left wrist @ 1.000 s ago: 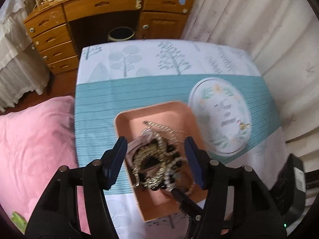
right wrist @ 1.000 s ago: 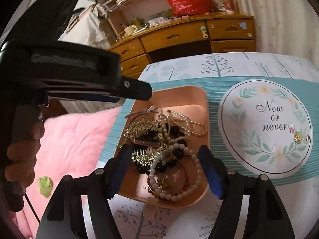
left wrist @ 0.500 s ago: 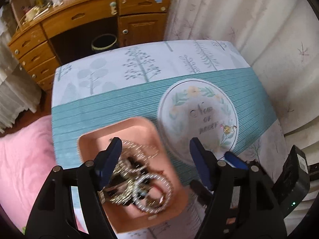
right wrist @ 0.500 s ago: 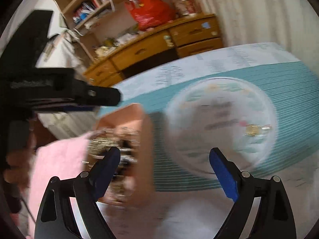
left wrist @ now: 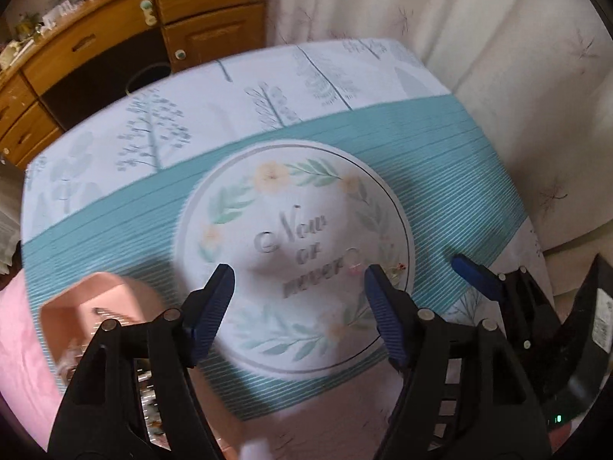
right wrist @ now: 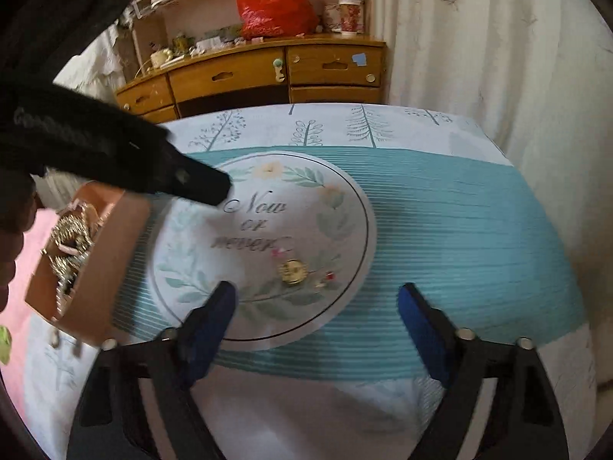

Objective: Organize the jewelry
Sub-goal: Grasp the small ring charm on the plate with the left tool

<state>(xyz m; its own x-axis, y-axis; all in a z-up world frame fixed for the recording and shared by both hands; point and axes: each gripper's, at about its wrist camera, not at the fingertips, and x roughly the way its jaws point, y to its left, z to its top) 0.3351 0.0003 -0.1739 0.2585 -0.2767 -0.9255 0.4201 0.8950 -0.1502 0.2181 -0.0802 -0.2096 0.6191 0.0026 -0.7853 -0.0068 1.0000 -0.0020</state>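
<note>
we held both the left gripper point(left wrist: 299, 283) and right gripper point(right wrist: 316, 303) released and empty above the round plate point(right wrist: 214, 268), between picks; next, the jewelry tray point(right wrist: 103, 268) at nine o'clock wanted another grab.

Pink tray point(right wrist: 95, 268) left of plate point(right wrist: 345, 207)

The plate point(right wrist: 264, 329) at frame centre was white with green leaves, pale yellow flowers and grey script — the cloth point(right wrist: 459, 230) teal-striped, white with trees. Lower left, the tray point(right wrist: 103, 268) was salmon pink; fingertips point(right wrist: 421, 329) blue.
</note>
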